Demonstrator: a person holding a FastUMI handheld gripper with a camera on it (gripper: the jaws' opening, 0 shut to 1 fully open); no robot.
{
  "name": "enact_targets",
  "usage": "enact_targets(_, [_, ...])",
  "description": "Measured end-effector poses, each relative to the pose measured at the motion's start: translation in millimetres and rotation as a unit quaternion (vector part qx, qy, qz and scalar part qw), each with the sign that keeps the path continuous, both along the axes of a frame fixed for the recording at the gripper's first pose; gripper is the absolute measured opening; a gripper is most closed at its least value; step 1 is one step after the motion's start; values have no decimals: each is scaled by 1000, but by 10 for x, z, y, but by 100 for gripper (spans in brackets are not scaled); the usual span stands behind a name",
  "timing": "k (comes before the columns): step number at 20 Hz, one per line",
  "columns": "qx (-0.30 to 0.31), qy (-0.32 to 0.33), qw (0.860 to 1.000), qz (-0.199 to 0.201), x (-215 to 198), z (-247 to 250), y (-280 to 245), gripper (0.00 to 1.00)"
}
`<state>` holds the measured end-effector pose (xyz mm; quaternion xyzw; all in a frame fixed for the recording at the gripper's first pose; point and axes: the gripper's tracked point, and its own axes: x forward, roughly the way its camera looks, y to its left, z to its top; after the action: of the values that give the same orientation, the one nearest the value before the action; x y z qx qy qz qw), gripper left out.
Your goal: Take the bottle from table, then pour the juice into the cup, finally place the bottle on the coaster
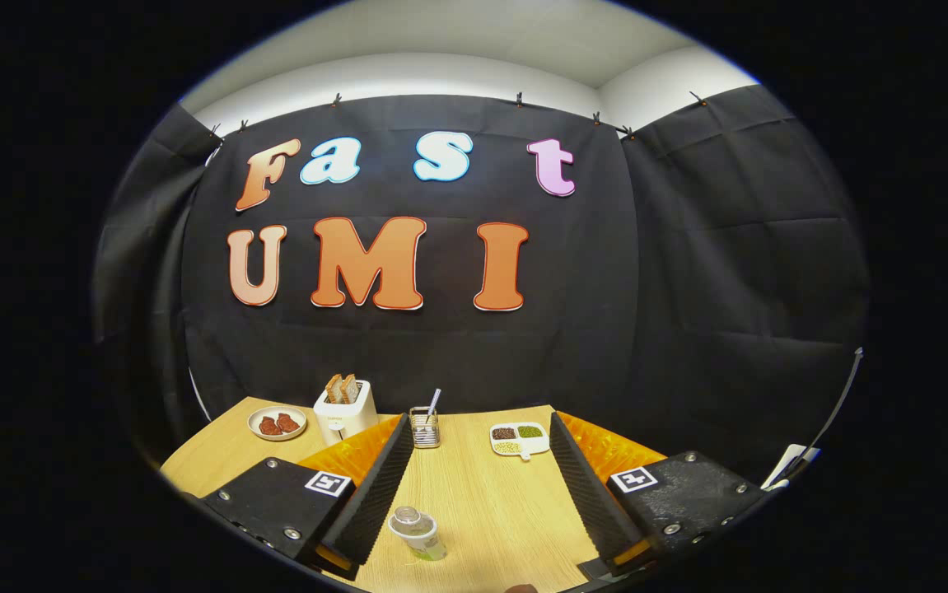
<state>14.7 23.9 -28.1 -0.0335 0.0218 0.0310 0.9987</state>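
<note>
My gripper [474,494] is hovering over the wooden table [490,502], its fingers spread wide and gripping nothing. The bottle [417,533] is standing between them, near the left finger at about 7 o'clock, apparently holding a little greenish juice. Beyond the fingertips, a wire holder [425,427] is sitting at 12 o'clock, a toaster [344,409] at 11, and a divided dish [520,439] at 1.

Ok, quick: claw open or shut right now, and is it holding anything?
Claw: open, holding nothing; the small bottle stands between its fingers, untouched.
</note>
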Motion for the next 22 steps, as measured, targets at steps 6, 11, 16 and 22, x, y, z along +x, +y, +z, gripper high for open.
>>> enact_targets(6, [-9,4,1000,6,-30,-139,56,99])
enact_targets(11, [-14,7,1000,16,-59,-339,157,99])
enact_targets(16, [-6,15,999,29,-47,-629,259,99])
enact_targets(22, [-23,37,998,40,2,-1061,390,99])
